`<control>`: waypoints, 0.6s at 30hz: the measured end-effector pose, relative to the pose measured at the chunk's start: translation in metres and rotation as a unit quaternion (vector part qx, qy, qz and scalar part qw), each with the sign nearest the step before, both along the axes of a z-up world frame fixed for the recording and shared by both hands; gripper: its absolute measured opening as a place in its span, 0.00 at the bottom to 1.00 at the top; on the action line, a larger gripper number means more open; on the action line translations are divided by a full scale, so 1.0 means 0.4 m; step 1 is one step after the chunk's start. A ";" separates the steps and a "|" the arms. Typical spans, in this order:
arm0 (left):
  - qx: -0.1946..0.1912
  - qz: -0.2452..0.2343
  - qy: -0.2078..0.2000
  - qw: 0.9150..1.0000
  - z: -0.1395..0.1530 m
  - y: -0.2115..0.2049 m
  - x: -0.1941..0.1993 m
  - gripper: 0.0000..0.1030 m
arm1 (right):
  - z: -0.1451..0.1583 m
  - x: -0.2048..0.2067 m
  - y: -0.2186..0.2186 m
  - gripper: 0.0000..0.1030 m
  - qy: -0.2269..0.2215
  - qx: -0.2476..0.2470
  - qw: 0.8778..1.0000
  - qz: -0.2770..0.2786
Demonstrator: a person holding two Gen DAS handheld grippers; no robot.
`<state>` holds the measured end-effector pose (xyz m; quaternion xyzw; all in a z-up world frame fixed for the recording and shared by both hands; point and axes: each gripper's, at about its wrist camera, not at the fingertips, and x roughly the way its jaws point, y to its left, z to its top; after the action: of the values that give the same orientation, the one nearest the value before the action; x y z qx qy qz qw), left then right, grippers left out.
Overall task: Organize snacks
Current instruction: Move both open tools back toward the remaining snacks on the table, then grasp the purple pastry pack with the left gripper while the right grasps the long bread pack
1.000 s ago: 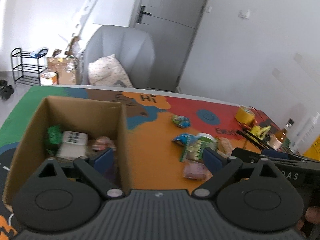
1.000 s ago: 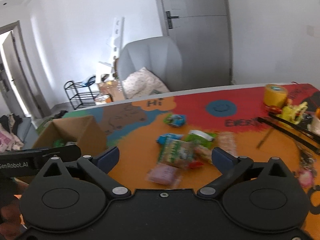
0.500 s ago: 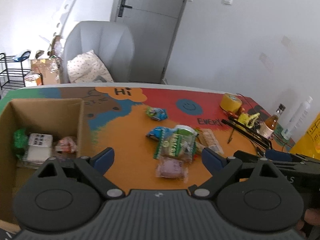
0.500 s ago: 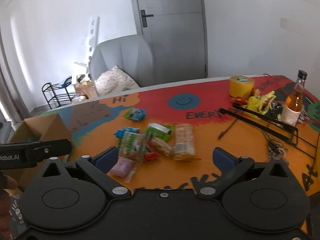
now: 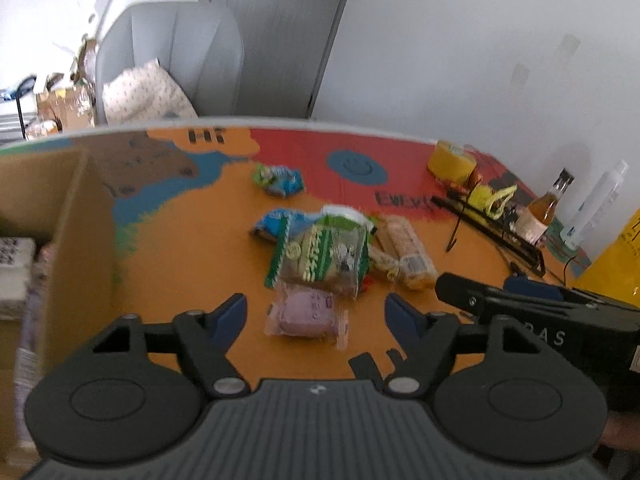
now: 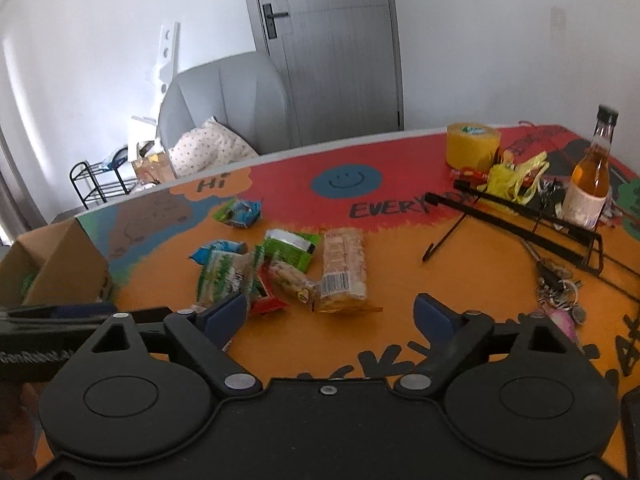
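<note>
**Snacks: some boxed, a pile left on the worktop**

Snacks are split between two places. A few packets already lie in the cardboard box [image 5: 72, 216] at the left; I can make out perhaps two, the rest hidden. On the orange worktop [image 6: 400, 256] I count about seven loose: a pink packet [image 5: 306, 314] nearest my left fingers [image 5: 316, 314], a green-striped bag [image 5: 320, 256] beyond it, a cracker pack [image 6: 344, 268], and a small one [image 6: 239, 213] alone at the far side. My left fingers and my right fingers [image 6: 330, 316] are both spread wide, holding nothing. I judge most of the sorting remains.
</note>
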<state>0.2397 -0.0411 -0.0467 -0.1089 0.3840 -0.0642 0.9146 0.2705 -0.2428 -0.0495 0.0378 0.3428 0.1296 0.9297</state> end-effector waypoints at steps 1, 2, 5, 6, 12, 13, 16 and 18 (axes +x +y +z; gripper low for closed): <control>0.000 -0.001 0.007 1.000 -0.009 -0.002 0.008 0.67 | -0.007 0.008 0.000 0.85 0.005 -0.002 1.000 -0.001; 0.002 -0.002 0.013 1.000 -0.018 -0.004 0.015 0.66 | -0.013 0.014 0.000 0.85 0.008 -0.003 1.000 -0.002; 0.004 0.000 0.031 1.000 -0.042 -0.005 0.038 0.65 | -0.029 0.036 -0.003 0.84 0.021 0.001 1.000 -0.003; 0.005 0.001 0.035 0.999 -0.049 -0.005 0.044 0.65 | -0.033 0.044 -0.005 0.83 0.025 0.005 1.000 -0.003; 0.005 0.005 0.058 0.998 -0.089 -0.003 0.068 0.54 | -0.055 0.085 -0.005 0.78 0.040 0.016 0.999 -0.001; 0.003 0.005 0.061 0.998 -0.096 -0.002 0.070 0.52 | -0.058 0.089 -0.003 0.78 0.040 0.015 0.999 0.000; 0.006 0.002 0.055 0.998 -0.097 -0.002 0.071 0.47 | -0.067 0.104 0.005 0.78 0.043 0.013 0.999 0.004; 0.002 0.003 0.055 0.998 -0.097 0.002 0.071 0.42 | -0.075 0.113 0.015 0.76 0.046 0.008 0.999 0.007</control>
<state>0.2682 -0.0403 -0.0853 -0.1114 0.4333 -0.0549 0.8927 0.3159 -0.2366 -0.0793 0.0491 0.3841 0.1369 0.9118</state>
